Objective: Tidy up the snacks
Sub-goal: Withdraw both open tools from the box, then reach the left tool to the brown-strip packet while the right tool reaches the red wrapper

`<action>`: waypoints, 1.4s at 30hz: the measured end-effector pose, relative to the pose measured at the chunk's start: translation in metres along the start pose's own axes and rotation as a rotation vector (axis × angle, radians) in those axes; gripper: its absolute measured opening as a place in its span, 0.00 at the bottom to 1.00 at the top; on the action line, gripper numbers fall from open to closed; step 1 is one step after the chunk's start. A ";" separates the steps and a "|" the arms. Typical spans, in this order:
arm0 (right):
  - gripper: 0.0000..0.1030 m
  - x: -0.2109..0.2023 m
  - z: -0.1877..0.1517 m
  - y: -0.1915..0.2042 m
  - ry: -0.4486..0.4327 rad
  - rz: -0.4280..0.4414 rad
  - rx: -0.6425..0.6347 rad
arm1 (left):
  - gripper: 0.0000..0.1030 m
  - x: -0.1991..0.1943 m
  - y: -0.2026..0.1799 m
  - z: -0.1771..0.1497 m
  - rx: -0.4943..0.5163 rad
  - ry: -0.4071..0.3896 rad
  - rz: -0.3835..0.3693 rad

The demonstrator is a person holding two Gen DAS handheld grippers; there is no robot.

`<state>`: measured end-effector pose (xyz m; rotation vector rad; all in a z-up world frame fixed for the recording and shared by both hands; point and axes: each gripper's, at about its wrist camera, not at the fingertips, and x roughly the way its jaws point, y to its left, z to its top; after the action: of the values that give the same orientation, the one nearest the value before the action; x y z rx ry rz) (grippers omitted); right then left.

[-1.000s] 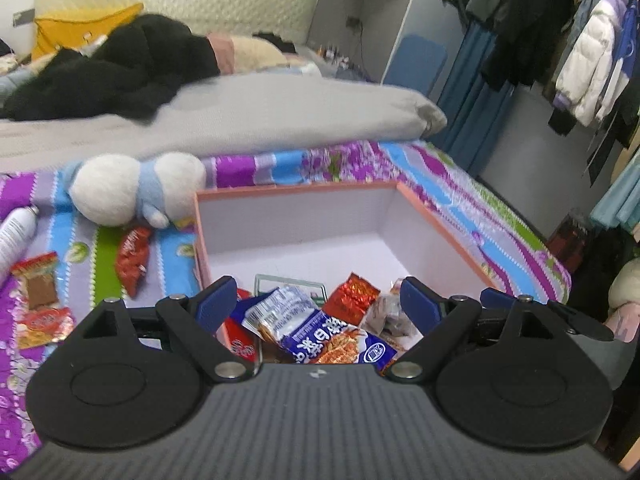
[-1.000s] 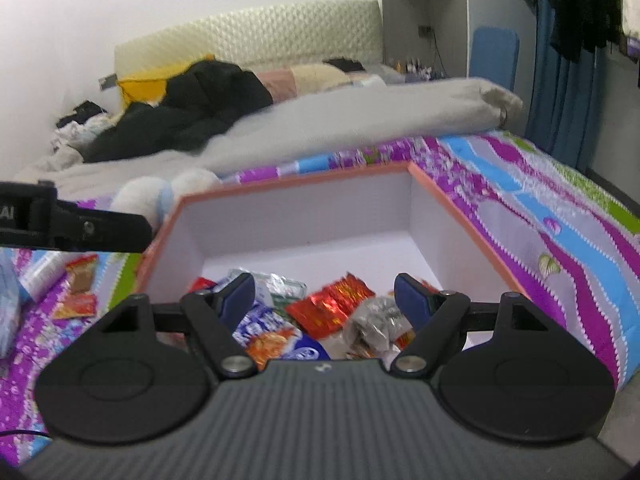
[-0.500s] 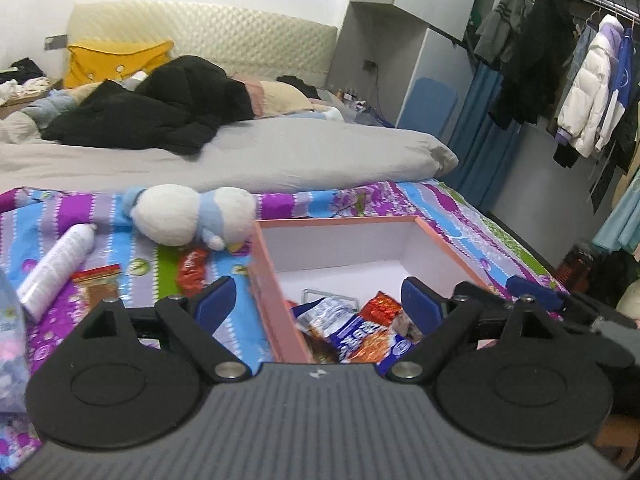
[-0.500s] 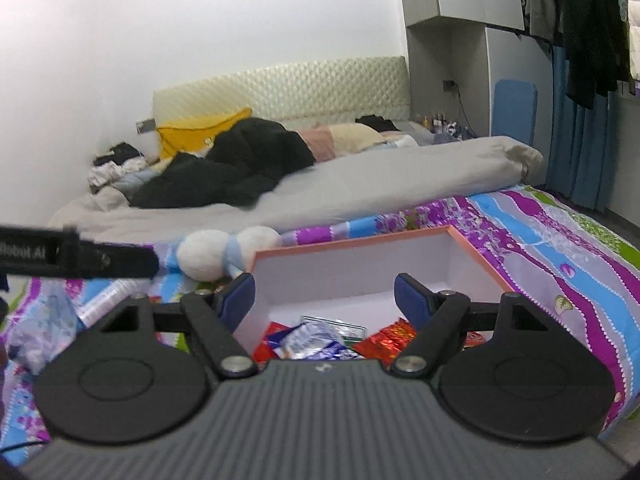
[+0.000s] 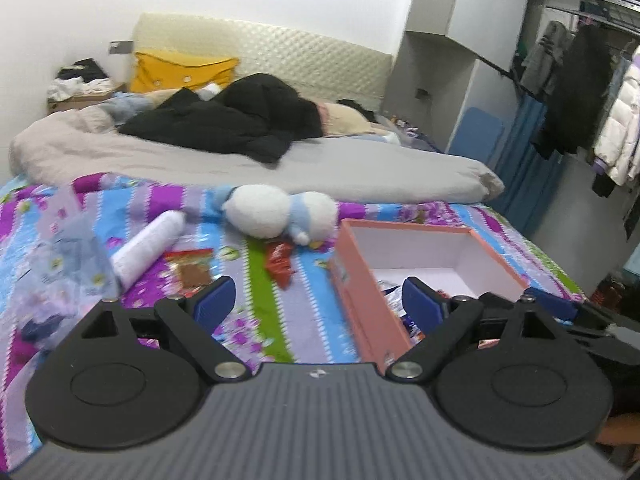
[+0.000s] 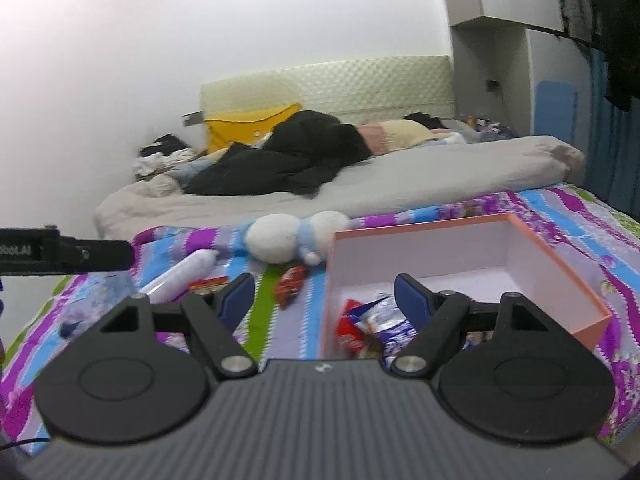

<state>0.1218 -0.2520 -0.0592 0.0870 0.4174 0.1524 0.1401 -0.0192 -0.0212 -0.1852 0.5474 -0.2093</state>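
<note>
An open pink box (image 5: 354,280) lies on the patterned bedspread, with several snack packets (image 6: 380,320) in its near end. Loose on the bedspread to its left are a red packet (image 5: 280,260) and a brown-and-red packet (image 5: 192,268). My left gripper (image 5: 316,300) is open and holds nothing; it hangs over the bedspread beside the box's left wall. My right gripper (image 6: 324,294) is also open and holds nothing, above the box's (image 6: 552,264) near left corner. The red packet (image 6: 292,280) lies just beyond its fingers.
A white bottle (image 5: 148,246), a white and blue plush toy (image 5: 280,216) and a crumpled clear bag (image 5: 60,264) lie left of the box. A grey duvet (image 5: 320,160) with dark clothes covers the far bed. Hanging coats (image 5: 612,128) line the right.
Both grippers have pulled back from over the box and swung left, so the box now sits to the right and more bedspread shows. Both stayed open with nothing in them.
</note>
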 end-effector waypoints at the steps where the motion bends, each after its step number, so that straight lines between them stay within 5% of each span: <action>1: 0.76 -0.002 -0.002 0.005 -0.002 0.008 -0.006 | 0.92 -0.004 0.005 -0.004 -0.003 0.002 0.003; 20: 0.76 -0.012 -0.060 0.066 0.092 0.091 -0.019 | 1.00 -0.039 0.072 -0.066 -0.026 0.074 0.173; 42: 0.76 0.065 -0.052 0.078 0.123 0.102 -0.046 | 1.00 0.060 0.111 -0.083 -0.106 0.114 0.178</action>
<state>0.1488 -0.1622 -0.1235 0.0537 0.5319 0.2691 0.1621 0.0627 -0.1457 -0.2275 0.6853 -0.0172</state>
